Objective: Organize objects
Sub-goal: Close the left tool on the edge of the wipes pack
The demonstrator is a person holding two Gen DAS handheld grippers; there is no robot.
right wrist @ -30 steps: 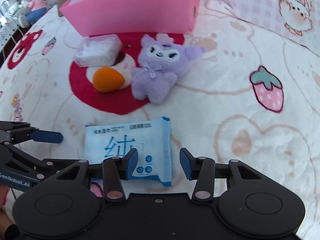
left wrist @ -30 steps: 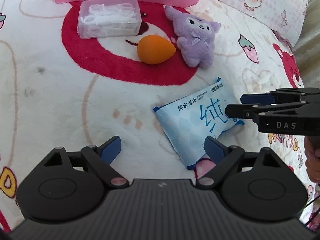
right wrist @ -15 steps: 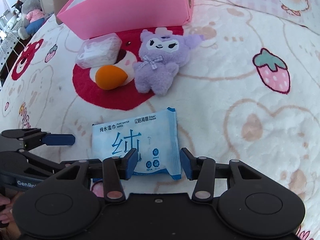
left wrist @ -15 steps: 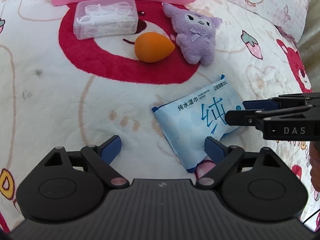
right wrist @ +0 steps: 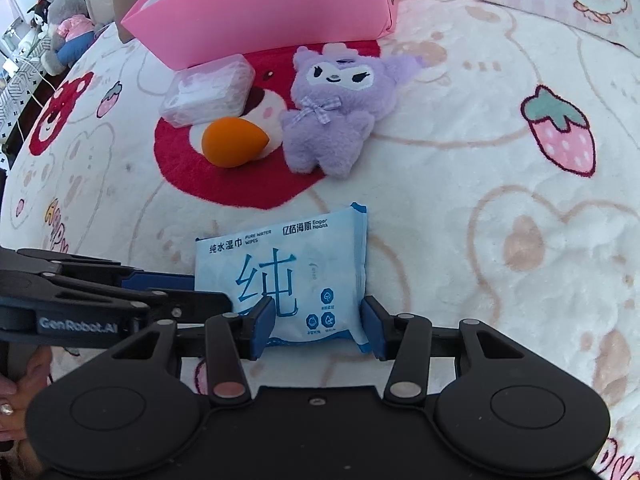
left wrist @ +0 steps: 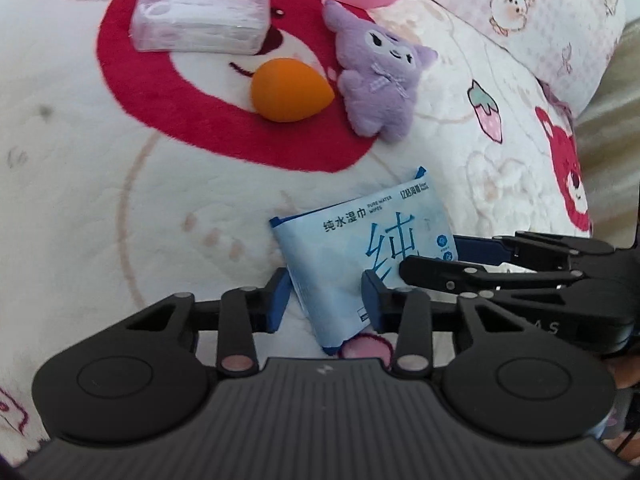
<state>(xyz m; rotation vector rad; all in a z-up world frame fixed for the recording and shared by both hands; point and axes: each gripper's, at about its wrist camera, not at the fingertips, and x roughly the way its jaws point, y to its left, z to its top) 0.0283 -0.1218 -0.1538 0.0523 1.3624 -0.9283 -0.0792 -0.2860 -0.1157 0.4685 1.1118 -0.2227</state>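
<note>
Both claws pinch the wet-wipe pack (right wrist: 304, 276) (left claw (left wrist: 324, 300) closing, right claw (right wrist: 318, 322) clamped) on the blanket (right wrist: 460, 200).

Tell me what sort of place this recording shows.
Probably a bedroom, on a bed: a plush cartoon-print blanket covers the surface, a pillow lies at its edge, and stuffed toys sit beyond.

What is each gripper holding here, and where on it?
Both hold the wet wipes pack: the closing left gripper across its near-left corner, the right gripper across its near short end. It lies on the blanket.
</note>
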